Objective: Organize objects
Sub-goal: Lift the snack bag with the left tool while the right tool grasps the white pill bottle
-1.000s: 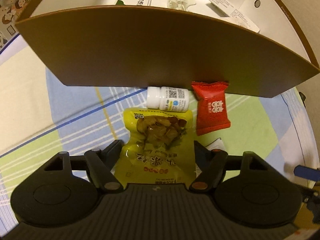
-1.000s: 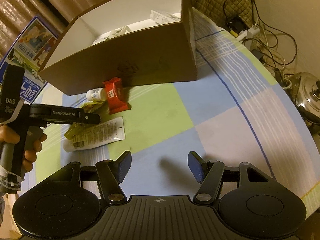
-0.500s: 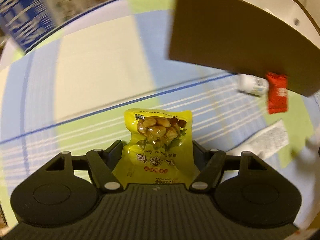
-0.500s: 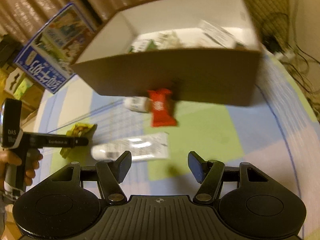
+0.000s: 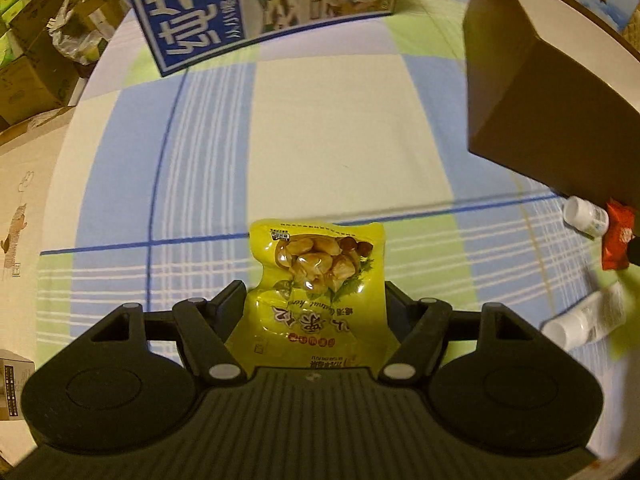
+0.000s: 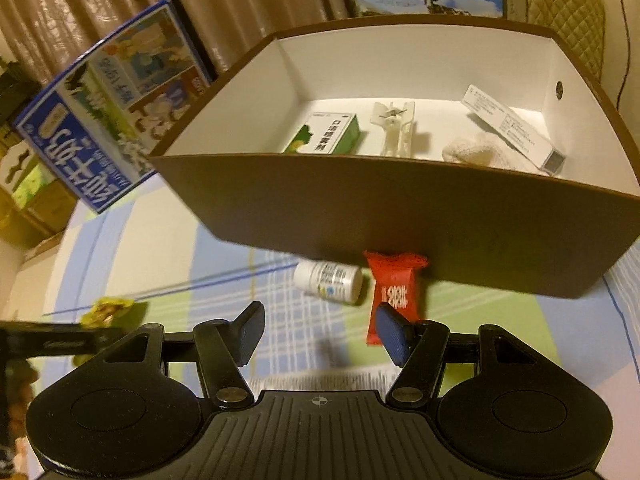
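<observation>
In the left wrist view, the left gripper (image 5: 314,300) pinches the yellow snack pouch (image 5: 316,280) at its lower half, jaws pressed against both side edges, above the checked tabletop (image 5: 328,128). The pouch looks light, soft and slick, so the grip on the flat printed part below the lumpy contents seems sound. Its long axis runs straight ahead, sealed top pointing away.

In the right wrist view, the right gripper (image 6: 320,330) has its jaws spread and empty, near the red packet (image 6: 394,294) and white bottle (image 6: 328,282) lying against the brown box (image 6: 400,216).
</observation>
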The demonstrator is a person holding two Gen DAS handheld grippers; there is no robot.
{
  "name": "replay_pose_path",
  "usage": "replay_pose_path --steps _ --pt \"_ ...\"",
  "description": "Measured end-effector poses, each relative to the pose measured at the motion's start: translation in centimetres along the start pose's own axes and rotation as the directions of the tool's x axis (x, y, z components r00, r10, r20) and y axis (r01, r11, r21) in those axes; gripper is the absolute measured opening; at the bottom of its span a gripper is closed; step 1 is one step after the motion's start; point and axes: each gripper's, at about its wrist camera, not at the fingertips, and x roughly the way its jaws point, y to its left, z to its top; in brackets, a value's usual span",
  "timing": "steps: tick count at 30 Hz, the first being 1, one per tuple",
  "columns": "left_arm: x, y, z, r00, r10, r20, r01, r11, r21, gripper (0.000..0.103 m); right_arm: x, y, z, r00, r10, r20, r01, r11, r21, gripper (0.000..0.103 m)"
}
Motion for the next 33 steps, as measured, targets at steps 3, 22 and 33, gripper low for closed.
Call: replay_pose_path --steps 3,22,33 --pt "0.1 0.6 0.4 1.0 0.001 0.005 -0.001 1.0 -0.007 0.069 1.1 0.1 0.2 1.0 -0.02 0.001 0.02 1.0 0.005 0.059" --pt "1.8 1.6 1.7 1.0 -0.025 0.002 0.025 0.999 -0.028 0.069 6.8 1.8 0.9 0.988 -0.157 -0.007 0.157 0.988 -0.014 0.047" --pt "1.8 0.9 1.3 1.0 -0.029 -0.009 0.029 1.0 -0.009 0.069 6.2 2.3 0.5 0.991 -0.131 -0.011 0.13 0.989 -0.074 0.045"
